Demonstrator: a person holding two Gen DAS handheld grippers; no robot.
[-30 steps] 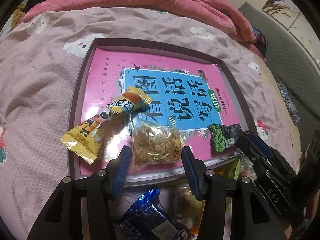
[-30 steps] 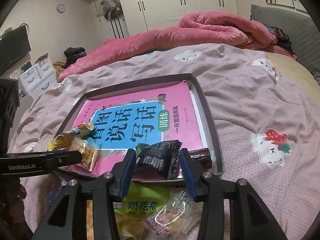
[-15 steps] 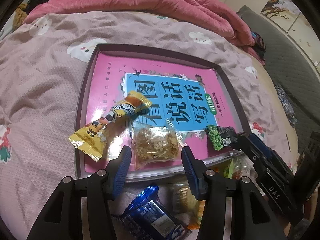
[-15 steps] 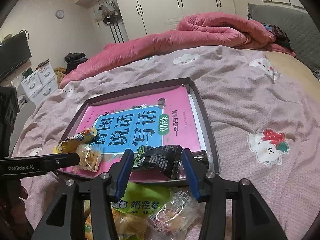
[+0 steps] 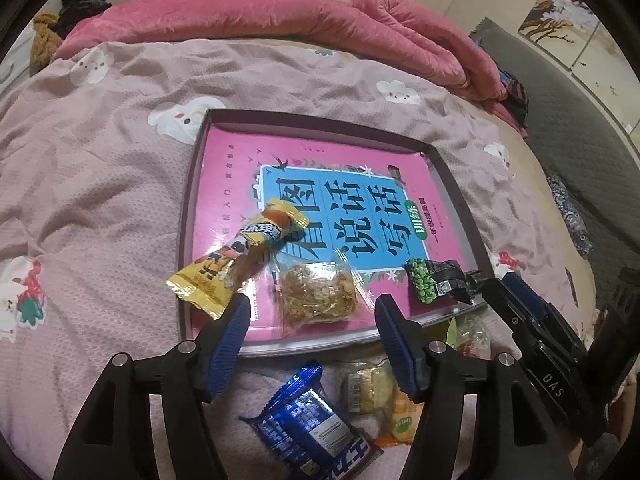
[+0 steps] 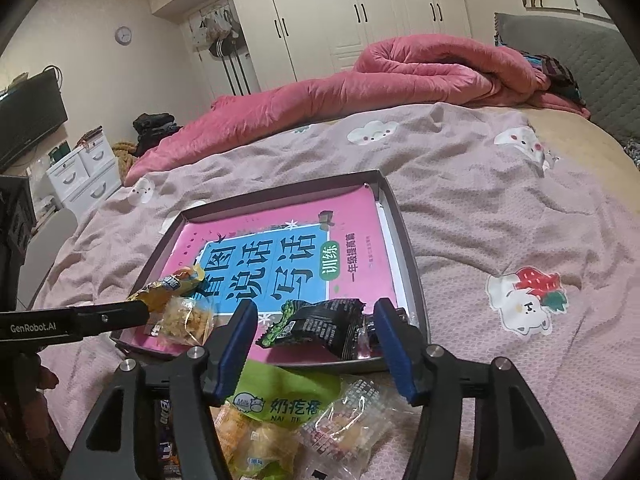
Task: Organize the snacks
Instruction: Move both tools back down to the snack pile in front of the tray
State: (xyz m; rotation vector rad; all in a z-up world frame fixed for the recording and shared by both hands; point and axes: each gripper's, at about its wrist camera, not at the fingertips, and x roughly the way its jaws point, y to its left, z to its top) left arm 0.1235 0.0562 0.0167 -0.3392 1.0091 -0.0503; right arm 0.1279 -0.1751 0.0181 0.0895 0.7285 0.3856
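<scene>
Setting: I am working over a bed [image 6: 500, 208] with a pink patterned sheet; a shallow tray [image 5: 188, 216] lies on it, lined with a pink and blue book [image 5: 340, 204].
Left gripper: my left gripper [image 5: 314, 326] is spread wide and holds nothing. It hangs just over the tray's near edge, with the clear packet of crumbly snack [image 5: 316, 294] lying flat between and beyond its fingers.
Right gripper: my right gripper [image 6: 316, 340] is also spread apart and empty. The black packet of green peas [image 6: 320, 326] lies between its fingers, at the tray's near right corner.
Snacks in the tray: three packets line the near edge, I judge to keep the far part free. The yellow wrapper [image 5: 236, 264] lies at the left, its end hanging over the tray wall.
Snacks not yet sorted: a loose heap lies on the bed just in front of the tray, including a blue wrapper [image 5: 308, 432], a green milk-snack bag [image 6: 288, 400] and a clear crinkly packet [image 6: 352, 416].
Progress: I judge the sorting to be partly done, with most of the heap left.
Likely next step: reach down to the heap with either gripper.
</scene>
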